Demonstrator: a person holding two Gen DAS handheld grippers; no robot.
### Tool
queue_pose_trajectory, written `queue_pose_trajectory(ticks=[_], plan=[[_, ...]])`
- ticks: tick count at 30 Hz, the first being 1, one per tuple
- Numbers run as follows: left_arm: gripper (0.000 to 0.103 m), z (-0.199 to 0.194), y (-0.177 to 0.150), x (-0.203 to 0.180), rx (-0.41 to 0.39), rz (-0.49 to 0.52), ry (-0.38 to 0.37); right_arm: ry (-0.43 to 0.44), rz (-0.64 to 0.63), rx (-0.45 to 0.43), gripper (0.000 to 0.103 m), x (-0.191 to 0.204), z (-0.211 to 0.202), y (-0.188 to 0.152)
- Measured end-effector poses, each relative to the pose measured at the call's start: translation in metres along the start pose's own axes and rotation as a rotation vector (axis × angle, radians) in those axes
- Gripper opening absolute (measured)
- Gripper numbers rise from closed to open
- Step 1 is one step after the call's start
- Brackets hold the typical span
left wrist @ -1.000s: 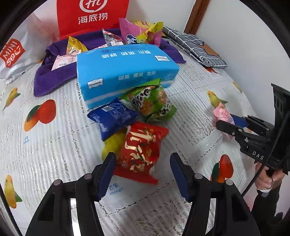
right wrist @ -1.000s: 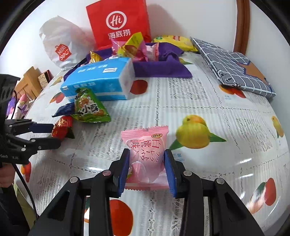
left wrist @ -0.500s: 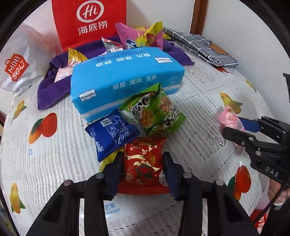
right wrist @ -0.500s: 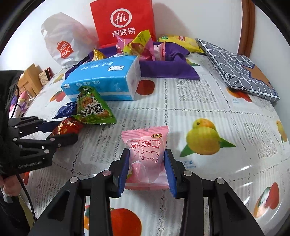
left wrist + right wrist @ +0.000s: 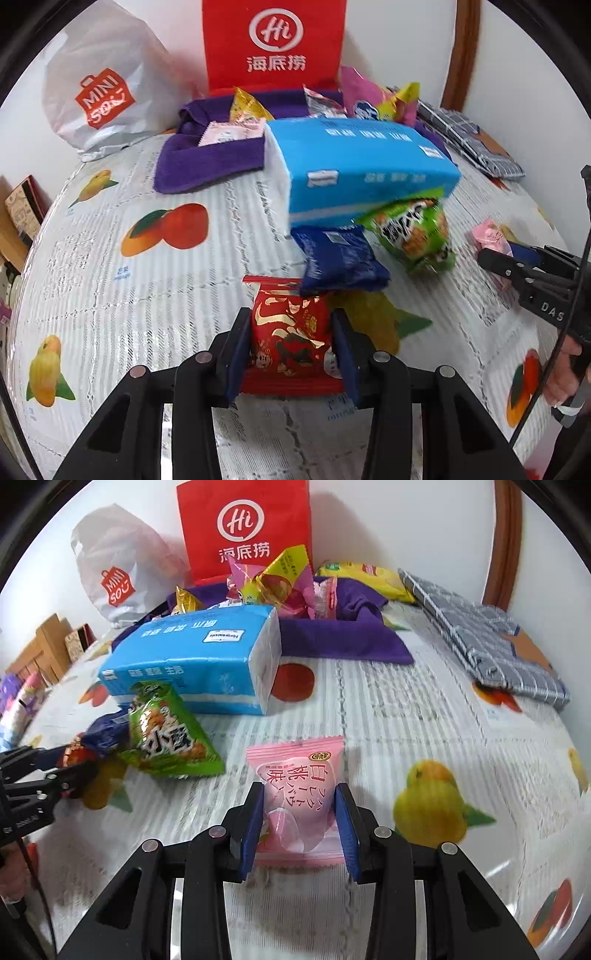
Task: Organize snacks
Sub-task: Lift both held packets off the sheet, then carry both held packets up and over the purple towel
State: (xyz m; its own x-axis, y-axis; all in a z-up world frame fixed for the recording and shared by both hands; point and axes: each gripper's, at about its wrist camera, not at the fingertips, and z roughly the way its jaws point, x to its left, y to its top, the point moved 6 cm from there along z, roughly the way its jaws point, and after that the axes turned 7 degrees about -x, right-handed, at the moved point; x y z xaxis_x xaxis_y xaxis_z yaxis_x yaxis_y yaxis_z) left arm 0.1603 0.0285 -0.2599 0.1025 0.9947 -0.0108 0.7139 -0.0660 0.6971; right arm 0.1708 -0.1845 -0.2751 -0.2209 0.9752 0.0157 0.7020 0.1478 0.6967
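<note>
My left gripper (image 5: 290, 332) is shut on a red snack packet (image 5: 290, 334) and holds it just above the tablecloth. My right gripper (image 5: 298, 812) is shut on a pink snack packet (image 5: 297, 794), also seen in the left wrist view (image 5: 489, 234). A dark blue packet (image 5: 341, 260) and a green packet (image 5: 413, 232) lie against a blue tissue pack (image 5: 354, 170). A purple cloth (image 5: 332, 635) at the back holds several snacks (image 5: 280, 581). The left gripper shows at the left edge of the right wrist view (image 5: 79, 764).
A red paper bag (image 5: 275, 44) and a white Miniso bag (image 5: 99, 99) stand against the back wall. A grey checked cloth (image 5: 480, 638) lies at the back right. A yellow packet (image 5: 365, 578) lies behind the purple cloth. Boxes (image 5: 44, 650) sit off the table's left.
My left gripper closed on the red packet, lifted it and swung left, away from the blue packet. My right gripper kept hold of the pink packet and moved forward a little.
</note>
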Motion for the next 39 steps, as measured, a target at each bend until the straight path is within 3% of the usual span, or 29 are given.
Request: queue_pose_trajectory(ticks=[5, 31, 39], plan=[[0.042, 0.0008, -0.0018, -0.0037, -0.038, 0.023, 0.043, 0.005, 0.015, -0.008, 0.039, -0.0006, 0.0065, 0.0042], [0.042, 0.0012, -0.0027, -0.0015, -0.039, 0.008, 0.030, 0.000, -0.008, -0.004, 0.041, 0.0027, 0.0090, 0.0045], [0.040, -0.0019, -0.0024, 0.0020, -0.031, -0.032, -0.025, 0.003, -0.015, -0.008, 0.037, 0.0029, 0.0070, 0.0042]])
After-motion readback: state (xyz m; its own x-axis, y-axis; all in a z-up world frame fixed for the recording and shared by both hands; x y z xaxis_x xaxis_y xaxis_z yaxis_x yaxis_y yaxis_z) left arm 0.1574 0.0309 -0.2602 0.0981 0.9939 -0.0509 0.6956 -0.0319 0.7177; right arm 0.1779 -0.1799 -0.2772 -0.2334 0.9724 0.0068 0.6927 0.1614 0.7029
